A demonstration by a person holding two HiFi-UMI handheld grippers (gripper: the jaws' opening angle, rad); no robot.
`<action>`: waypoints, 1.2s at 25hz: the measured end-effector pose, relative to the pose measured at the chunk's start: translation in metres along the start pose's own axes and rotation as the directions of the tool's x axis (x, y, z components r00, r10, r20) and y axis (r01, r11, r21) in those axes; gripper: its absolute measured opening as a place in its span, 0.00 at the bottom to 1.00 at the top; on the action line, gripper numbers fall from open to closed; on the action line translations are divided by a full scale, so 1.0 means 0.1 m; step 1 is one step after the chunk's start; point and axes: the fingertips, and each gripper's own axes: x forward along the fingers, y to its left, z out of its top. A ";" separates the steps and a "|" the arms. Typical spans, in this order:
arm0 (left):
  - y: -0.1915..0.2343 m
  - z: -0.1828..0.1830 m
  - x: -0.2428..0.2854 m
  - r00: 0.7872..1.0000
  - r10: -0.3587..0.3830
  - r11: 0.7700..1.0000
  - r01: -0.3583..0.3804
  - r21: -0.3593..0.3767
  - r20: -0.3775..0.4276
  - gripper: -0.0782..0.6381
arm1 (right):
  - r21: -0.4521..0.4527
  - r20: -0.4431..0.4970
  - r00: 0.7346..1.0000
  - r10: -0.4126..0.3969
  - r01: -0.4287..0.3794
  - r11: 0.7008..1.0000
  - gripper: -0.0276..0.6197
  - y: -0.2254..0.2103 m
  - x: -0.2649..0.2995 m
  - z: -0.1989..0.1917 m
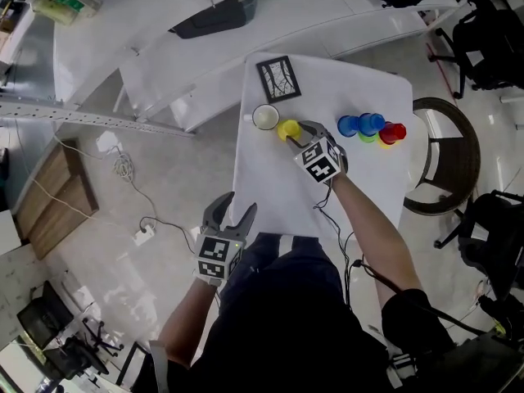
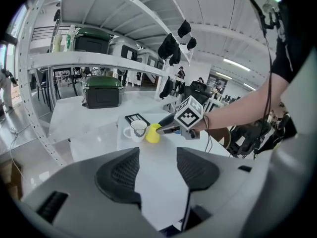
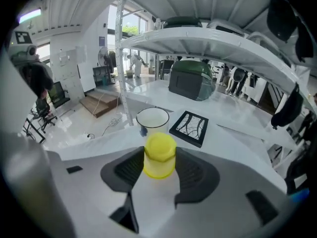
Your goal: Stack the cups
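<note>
The right gripper (image 3: pixel 159 160) is clamped on a small yellow plastic cup (image 3: pixel 159 151). A dark pad presses on each side of the cup. The cup is upside down and sits on the white surface (image 1: pixel 360 188).

Just beside the yellow cup, on its far side, stands a white mug (image 1: pixel 265 117) with its open top up. The yellow cup and the mug look very close, but I cannot tell if they touch. Behind the mug, farther from the person, lies a flat black square (image 1: pixel 278 79) with white lines on it.

To the right of the mug, past the yellow cup, more small plastic cups stand in a bunch. There is a blue cup (image 1: pixel 349 125), then another blue cup (image 1: pixel 372 121) on top of a green one, then a red cup (image 1: pixel 395 132) on top of a yellow one.

The left gripper (image 1: pixel 237 206) is well apart from the mug, by the near edge of the surface. Its jaws are apart and nothing is between them.
</note>
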 end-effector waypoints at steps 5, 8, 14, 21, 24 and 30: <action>-0.12 0.27 0.12 0.999 -0.023 0.999 0.022 0.031 0.041 0.43 | 0.142 0.058 0.997 -0.043 0.035 0.989 0.35 -0.14 -0.49 0.04; -0.31 0.47 0.23 0.996 -0.052 0.997 0.048 0.064 0.068 0.43 | 0.217 0.097 0.990 -0.103 0.080 0.973 0.34 -0.38 -0.95 0.05; -0.77 0.81 0.39 0.986 -0.118 0.987 0.104 0.119 0.114 0.43 | 0.302 0.123 0.963 -0.238 0.192 0.934 0.34 -0.93 -1.90 0.02; -1.06 0.90 0.45 0.983 -0.146 0.980 0.128 0.151 0.110 0.43 | 0.474 0.011 0.929 -0.369 0.320 0.820 0.34 -1.66 -2.56 -0.38; -1.05 0.91 0.42 0.984 -0.135 0.982 0.118 0.147 0.113 0.43 | 0.493 -0.050 0.930 -0.365 0.341 0.801 0.35 -1.80 -2.61 -0.57; -0.92 0.89 0.38 0.989 -0.102 0.988 0.089 0.128 0.105 0.43 | 0.476 -0.159 0.919 -0.361 0.392 0.788 0.35 -1.95 -2.57 -0.74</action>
